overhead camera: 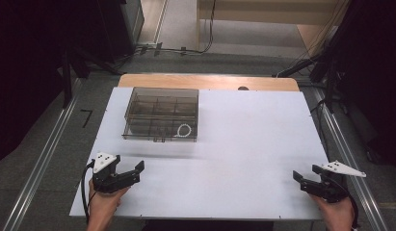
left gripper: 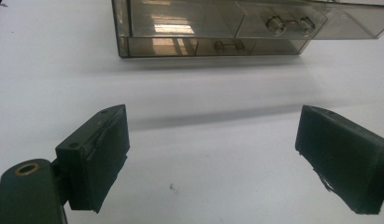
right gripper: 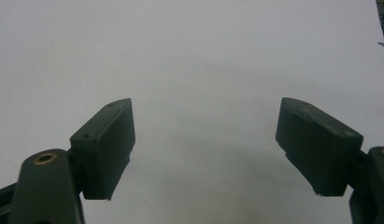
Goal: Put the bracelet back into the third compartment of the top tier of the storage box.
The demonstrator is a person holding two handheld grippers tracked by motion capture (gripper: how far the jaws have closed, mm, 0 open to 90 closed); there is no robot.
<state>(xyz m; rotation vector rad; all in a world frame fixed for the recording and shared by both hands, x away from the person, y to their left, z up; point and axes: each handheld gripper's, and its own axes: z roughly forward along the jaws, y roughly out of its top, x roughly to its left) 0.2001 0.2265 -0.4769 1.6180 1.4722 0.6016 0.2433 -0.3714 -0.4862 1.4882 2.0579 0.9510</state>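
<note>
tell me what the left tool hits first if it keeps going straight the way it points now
Probably the front of the clear compartment box. The left tool is open over bare white table, with the box straight ahead beyond the gap. How high the tool rides is hard to judge.

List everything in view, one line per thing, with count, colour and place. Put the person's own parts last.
Table: one, white top with a wooden far edge, centre of the high view.
Organiser box: one, smoky clear plastic with compartments and drawer knobs on the front, far left part of the table.
Bead loop: one, white, in the box's near right compartment.
Cables: several, black, on the floor beyond the table.
Left tongs: one, black with a grey plate, near left corner, open, holding nothing.
Right tongs: one, black with a grey plate, near right corner, open, holding nothing.
Hands: two, at the bottom edge, each holding tongs.
</note>
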